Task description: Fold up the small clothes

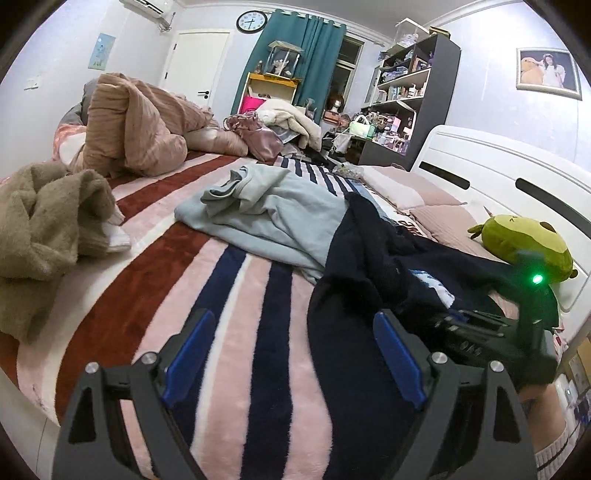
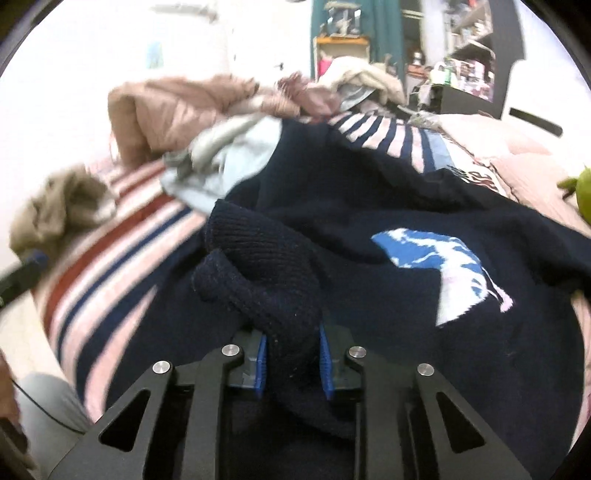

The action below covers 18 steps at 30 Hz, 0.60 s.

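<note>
Two grippers working the navy sweater (image 2: 369, 177) lying across the striped blanket (image 1: 229, 295): right gripper (image 2: 291, 363) is clamping its ribbed cuff, left gripper (image 1: 295, 354) is hovering agape just left of the hem

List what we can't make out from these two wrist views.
- Navy sweater: its lower edge is hidden behind the right gripper, whose jaws are shut on a knit fold; the right wrist view is also motion-blurred.
- Light blue garment: its near side lies under the sweater in the left wrist view.
- Clock: too small to read.
- Left gripper: open; only one blurred tip shows at the right wrist view's left edge.
</note>
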{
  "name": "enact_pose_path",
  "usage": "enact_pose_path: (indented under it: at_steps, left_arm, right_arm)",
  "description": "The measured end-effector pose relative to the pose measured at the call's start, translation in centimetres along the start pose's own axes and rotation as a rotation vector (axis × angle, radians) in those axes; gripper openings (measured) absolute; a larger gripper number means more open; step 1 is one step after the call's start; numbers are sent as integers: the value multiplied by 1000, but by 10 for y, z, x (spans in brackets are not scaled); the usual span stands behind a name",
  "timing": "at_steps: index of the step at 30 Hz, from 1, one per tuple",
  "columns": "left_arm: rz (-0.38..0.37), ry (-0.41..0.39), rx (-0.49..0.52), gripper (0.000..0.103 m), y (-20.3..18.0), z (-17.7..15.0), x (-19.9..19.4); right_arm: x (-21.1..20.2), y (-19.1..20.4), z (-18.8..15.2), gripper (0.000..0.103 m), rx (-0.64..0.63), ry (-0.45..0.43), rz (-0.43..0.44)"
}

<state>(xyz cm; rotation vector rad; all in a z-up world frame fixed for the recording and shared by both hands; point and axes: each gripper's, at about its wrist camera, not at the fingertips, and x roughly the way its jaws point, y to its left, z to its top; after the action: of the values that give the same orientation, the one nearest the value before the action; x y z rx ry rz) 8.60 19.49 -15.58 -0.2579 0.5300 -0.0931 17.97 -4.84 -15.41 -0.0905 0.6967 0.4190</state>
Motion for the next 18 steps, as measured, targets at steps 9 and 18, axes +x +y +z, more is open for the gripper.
enact_pose_path:
  at_steps: [9, 18]
  left_arm:
    - [-3, -8, 39, 85, -27, 8, -7]
    - [-64, -7, 54, 87, -76, 11, -7]
  right_arm:
    - [-50, -50, -5, 10, 180, -160, 4]
    - [-100, -116, -38, 9, 323, -252, -13]
